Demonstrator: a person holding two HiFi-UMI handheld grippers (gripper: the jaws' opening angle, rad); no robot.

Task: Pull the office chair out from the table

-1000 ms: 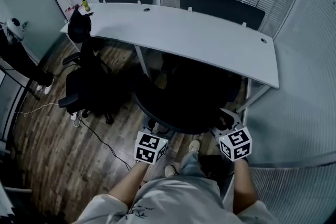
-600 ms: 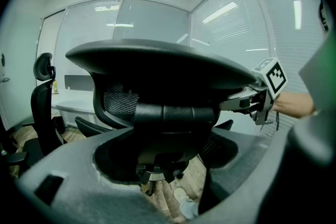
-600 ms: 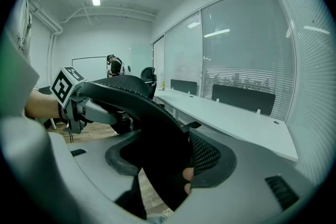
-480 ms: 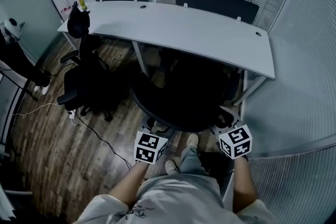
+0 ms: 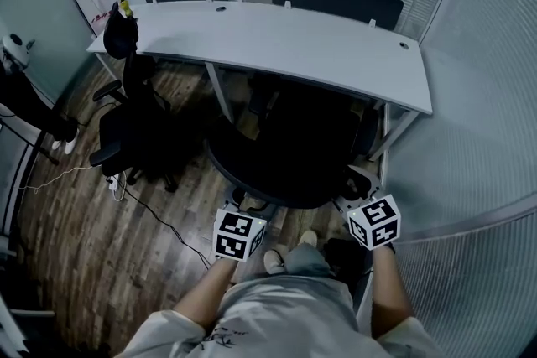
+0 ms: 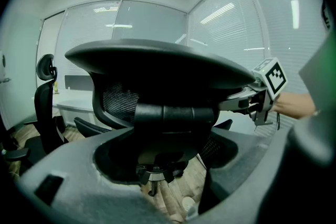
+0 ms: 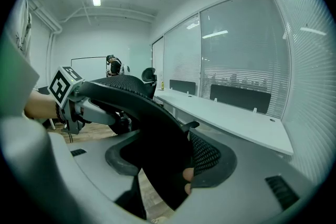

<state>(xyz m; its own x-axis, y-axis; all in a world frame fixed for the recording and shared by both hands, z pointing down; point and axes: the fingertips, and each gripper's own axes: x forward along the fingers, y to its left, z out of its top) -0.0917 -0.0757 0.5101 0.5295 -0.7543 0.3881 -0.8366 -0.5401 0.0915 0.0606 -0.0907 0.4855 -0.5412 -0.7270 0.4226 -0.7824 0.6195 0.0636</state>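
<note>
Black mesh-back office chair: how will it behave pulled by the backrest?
Probably rolls easily: the black mesh-back office chair stands on a castor base over wooden plank floor. Held high at the backrest by left claw and right claw, it may swivel or recline. Mesh likely gives; rim looks stiffer.

We count two office chairs, near chair (image 5: pixel 289 155) and left chair (image 5: pixel 138 130); one table (image 5: pixel 277 42); two grippers, left gripper (image 5: pixel 241 204) and right gripper (image 5: pixel 357 190); two dark panels (image 5: pixel 336 0) behind (maybe chair backs, unclear).
</note>
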